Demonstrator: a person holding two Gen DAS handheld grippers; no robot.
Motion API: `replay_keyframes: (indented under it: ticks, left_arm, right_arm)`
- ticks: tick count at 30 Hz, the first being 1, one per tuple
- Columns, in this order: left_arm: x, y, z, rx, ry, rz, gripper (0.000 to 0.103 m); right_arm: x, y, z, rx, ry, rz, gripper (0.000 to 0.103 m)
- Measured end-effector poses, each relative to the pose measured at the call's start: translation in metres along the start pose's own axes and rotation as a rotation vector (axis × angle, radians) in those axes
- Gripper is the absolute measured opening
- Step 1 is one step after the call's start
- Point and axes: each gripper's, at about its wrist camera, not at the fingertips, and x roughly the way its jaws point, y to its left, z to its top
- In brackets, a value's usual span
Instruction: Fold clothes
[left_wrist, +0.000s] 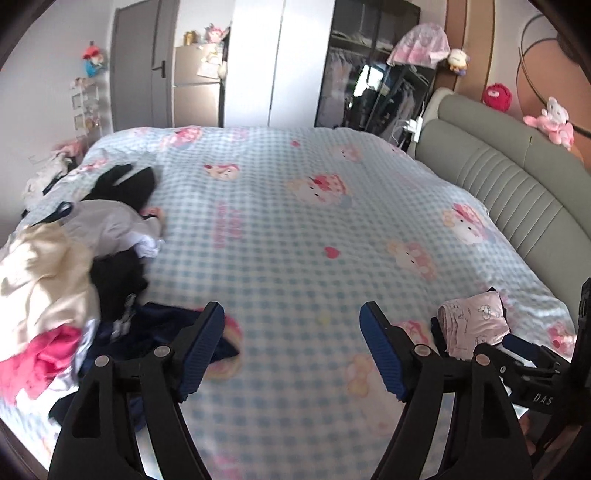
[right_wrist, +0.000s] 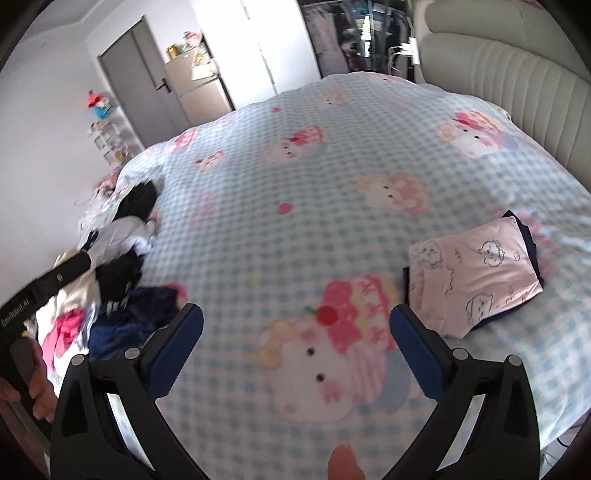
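Left gripper (left_wrist: 291, 350) and right gripper (right_wrist: 295, 347), ribbed blue pads spread, grasp nothing. Folded pink printed garment (right_wrist: 476, 280) lies near the bed's (right_wrist: 332, 184) right edge; rumpled clothes pile (left_wrist: 66, 280), partly cropped, perhaps cotton, at left edge.

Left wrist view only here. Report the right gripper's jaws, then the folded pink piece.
Observer: The right gripper is wide open, with nothing between its fingers, only bedspread below.
Operator: Now the pink piece.
Observer: The folded pink piece lies flat on a dark garment that peeks out around its edges.
Operator: Find my left hand.
Observer: A hand holds the left gripper at the right wrist view's left edge.
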Motion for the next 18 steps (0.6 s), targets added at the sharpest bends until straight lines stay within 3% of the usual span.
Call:
replay_keyframes:
  ticks: [6, 13, 18]
  left_arm:
    - [-0.049, 0.015, -0.056, 0.002, -0.002, 0.085, 0.079]
    - [-0.116, 0.011, -0.135, -0.015, -0.035, 0.06, 0.08]
    - [-0.14, 0.009, -0.177, -0.019, -0.005, 0.104, 0.082]
  right_arm:
    - [-0.038, 0.028, -0.046, -0.06, 0.003, -0.016, 0.102]
    - [-0.088, 0.035, -0.125, 0.023, 0.019, 0.051, 0.102]
    - [-0.114, 0.039, -0.172, 0.034, 0.034, 0.05, 0.102]
